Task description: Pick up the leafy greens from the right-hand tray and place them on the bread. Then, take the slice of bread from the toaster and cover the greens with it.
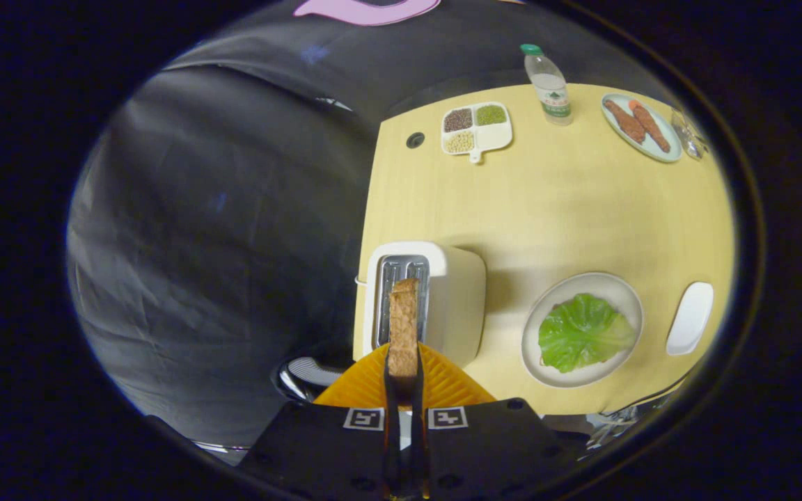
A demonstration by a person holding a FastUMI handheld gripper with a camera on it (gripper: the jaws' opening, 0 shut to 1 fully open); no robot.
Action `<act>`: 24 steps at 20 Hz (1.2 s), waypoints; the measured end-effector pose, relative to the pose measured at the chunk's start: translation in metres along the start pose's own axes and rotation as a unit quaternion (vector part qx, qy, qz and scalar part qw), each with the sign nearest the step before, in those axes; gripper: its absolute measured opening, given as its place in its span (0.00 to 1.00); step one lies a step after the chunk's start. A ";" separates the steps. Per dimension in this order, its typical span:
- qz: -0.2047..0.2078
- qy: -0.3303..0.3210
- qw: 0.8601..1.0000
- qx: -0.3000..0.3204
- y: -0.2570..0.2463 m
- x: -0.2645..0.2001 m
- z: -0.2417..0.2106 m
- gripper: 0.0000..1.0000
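Fingers (403,390) at the bottom centre of the frame are clamped on a brown, rough-crusted slice of bread (404,327), pressing its two flat faces near the lower end so that it stands edge-on straight ahead of them. The slice's upper part overlaps the metal slot of the cream-white toaster (436,299) just beyond; whether it is clear of the slot or partly inside cannot be told from this angle.

Judging by its look, the slice is light, fairly stiff yet crumbly, so a grip across the broad faces well in from the crust should hold it without breaking a corner, and hard squeezing could dent it.

To the lower right of the frame, a round pale plate (547,313) on the light wooden table (568,209) carries a crinkled green lettuce leaf (582,332), which hides whatever lies under it. That leaf is where the slice should go, well to the right of the fingers. A small white oblong tray (690,319) sits just right of the plate.
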State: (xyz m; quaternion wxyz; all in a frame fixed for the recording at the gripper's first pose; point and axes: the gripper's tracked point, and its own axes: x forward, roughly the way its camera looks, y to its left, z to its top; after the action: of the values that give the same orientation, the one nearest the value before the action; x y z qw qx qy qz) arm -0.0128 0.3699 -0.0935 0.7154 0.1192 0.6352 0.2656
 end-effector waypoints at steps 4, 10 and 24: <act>0.042 -0.015 0.999 0.016 -0.034 -0.042 0.006 0.09; 0.065 -0.028 0.997 0.018 -0.121 -0.051 -0.006 0.09; 0.028 0.014 0.999 0.014 -0.247 0.039 -0.057 0.09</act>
State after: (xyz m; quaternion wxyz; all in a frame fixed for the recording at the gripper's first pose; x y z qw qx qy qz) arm -0.0097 0.1766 -0.2616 0.6967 0.1436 0.6454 0.2781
